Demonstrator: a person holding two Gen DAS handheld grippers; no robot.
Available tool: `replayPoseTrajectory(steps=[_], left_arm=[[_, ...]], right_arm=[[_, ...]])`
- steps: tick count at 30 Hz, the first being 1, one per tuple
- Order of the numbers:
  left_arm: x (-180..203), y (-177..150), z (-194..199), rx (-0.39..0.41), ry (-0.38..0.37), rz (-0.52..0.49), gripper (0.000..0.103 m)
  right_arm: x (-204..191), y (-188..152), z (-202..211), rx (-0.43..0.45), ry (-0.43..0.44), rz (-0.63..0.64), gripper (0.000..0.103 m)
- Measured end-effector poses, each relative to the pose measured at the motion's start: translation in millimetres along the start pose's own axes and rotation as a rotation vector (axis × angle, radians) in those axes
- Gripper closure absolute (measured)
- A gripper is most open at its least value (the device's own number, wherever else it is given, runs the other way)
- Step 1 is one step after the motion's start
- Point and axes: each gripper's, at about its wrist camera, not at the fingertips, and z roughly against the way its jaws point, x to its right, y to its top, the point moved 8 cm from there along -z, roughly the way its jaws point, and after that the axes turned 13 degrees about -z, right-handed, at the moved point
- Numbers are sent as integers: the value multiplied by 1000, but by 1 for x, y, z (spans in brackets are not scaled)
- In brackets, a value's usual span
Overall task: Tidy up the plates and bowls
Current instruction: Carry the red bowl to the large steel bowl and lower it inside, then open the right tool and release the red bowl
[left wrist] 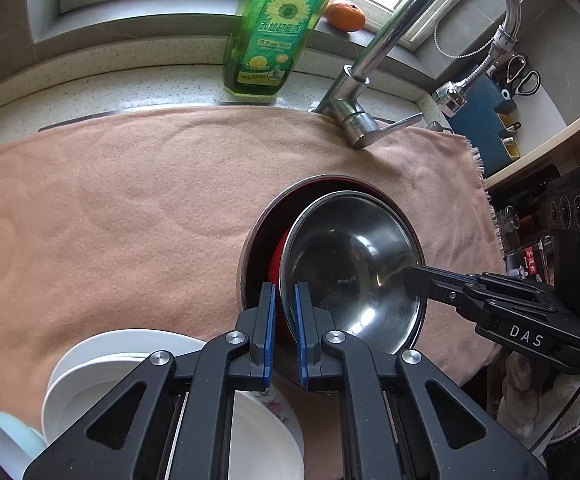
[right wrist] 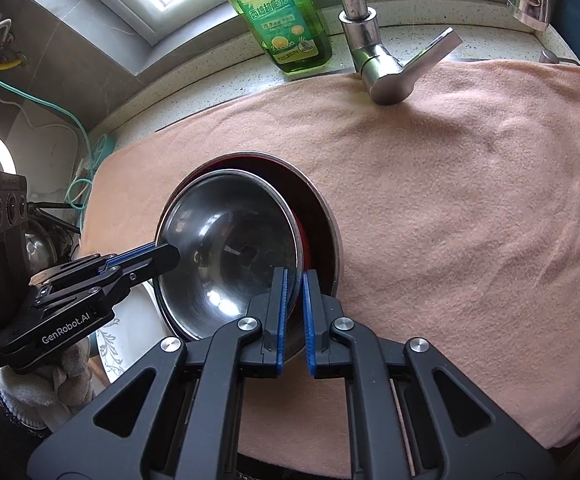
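"DAS" stands in white on the right tongs (left wrist: 409, 276); "GenRobot.AI" on the left tongs (right wrist: 170, 256); the green bottle (left wrist: 278, 32) bears Chinese characters (and a "3").

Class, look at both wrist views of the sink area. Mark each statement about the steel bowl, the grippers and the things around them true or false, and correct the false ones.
1. Both grippers grip the rim of the steel bowl. True: the left gripper and the right gripper pinch opposite sides.
2. The steel bowl sits over a larger bowl with a red inside. True.
3. The cloth under the bowls is blue. False: it is peach pink.
4. The green bottle lies on its side. False: it stands upright behind the cloth.
5. White plates lie beside the bowls. True.
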Motion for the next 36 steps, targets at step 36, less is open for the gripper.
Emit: replayPoseTrajectory(steps=[36], left_arm=[[-3, 3, 4, 14, 4, 22, 95]], right_arm=[[-5, 7, -3, 27, -60, 27, 92]])
